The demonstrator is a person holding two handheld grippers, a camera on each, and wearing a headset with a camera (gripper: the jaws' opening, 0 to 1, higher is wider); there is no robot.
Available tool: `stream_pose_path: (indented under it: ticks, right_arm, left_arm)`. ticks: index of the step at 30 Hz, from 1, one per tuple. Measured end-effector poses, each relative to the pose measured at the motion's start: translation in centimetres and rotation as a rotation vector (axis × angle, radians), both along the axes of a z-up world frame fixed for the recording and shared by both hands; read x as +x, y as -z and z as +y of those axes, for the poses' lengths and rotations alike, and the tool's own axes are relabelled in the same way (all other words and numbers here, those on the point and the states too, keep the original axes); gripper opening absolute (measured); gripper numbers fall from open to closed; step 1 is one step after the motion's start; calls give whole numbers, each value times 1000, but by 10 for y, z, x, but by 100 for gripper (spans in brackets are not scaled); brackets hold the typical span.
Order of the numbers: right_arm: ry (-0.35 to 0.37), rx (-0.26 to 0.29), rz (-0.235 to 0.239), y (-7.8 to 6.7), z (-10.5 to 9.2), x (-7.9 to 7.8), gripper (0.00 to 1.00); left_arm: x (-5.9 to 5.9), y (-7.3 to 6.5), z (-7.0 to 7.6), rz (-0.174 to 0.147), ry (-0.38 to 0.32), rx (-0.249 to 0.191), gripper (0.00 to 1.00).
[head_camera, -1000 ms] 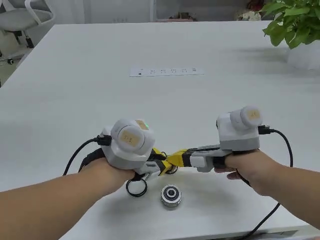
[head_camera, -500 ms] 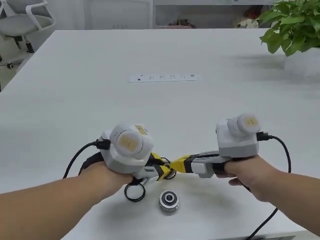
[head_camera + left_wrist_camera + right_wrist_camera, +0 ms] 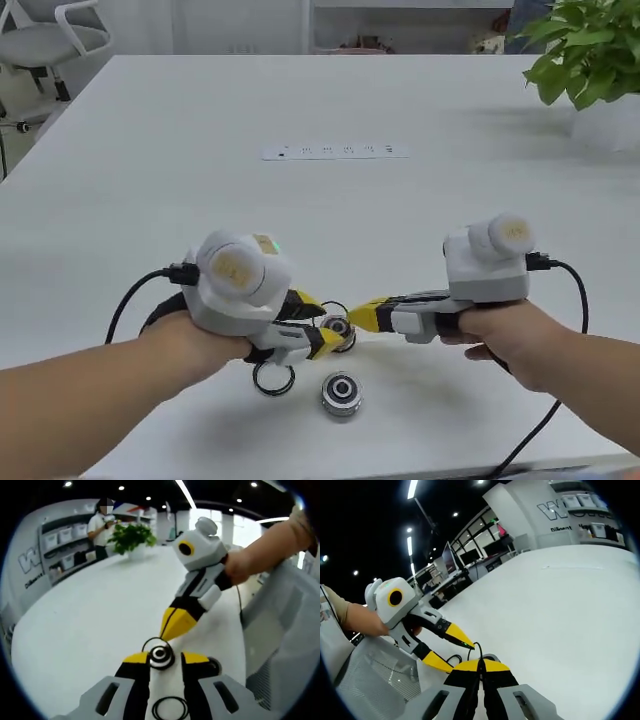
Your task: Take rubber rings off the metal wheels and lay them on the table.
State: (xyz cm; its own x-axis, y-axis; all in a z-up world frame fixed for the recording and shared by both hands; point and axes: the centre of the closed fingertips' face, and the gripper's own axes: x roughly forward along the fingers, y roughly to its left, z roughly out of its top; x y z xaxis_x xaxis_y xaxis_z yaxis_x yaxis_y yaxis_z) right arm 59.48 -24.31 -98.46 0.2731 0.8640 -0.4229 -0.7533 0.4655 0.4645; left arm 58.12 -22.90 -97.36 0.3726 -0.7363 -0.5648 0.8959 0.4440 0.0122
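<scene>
White power strip [image 3: 335, 152] lying flat. Far right of the power strip, leafy green potted plant [image 3: 585, 45] in a white pot. Far left of it and farther back, white office chair [image 3: 45, 35]. Past it, shelving [image 3: 305, 20].

I can read little: the wall lettering [image 3: 555, 506] in my right gripper view starts with "W", as does the wall sign [image 3: 29, 561] in my left; the rest is blurred.
</scene>
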Motion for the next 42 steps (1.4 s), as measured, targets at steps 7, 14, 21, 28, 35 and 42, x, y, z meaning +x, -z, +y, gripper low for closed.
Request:
stream_pose_path:
  ticks: [7, 14, 21, 28, 35, 42]
  right_arm:
    - [-12, 10, -1, -6, 2, -2, 0]
    - [-28, 26, 10, -13, 9, -7, 0]
    - [-45, 43, 25, -19, 19, -11, 0]
    - [-59, 57, 48, -22, 29, -15, 0]
    - [-96, 1, 68, -12, 43, -23, 0]
    - [-134, -39, 88, -3, 55, -32, 0]
  left_arm:
    - [-3, -15, 13, -8, -11, -36, 32]
    - [-14, -26, 29, -17, -27, -60, 41]
    - [-23, -35, 45, -24, -39, -75, 48]
    - [-31, -34, 64, -39, -46, -59, 53]
    - [-37, -38, 74, -51, -63, -74, 56]
    - [-39, -42, 85, -60, -88, -86, 60]
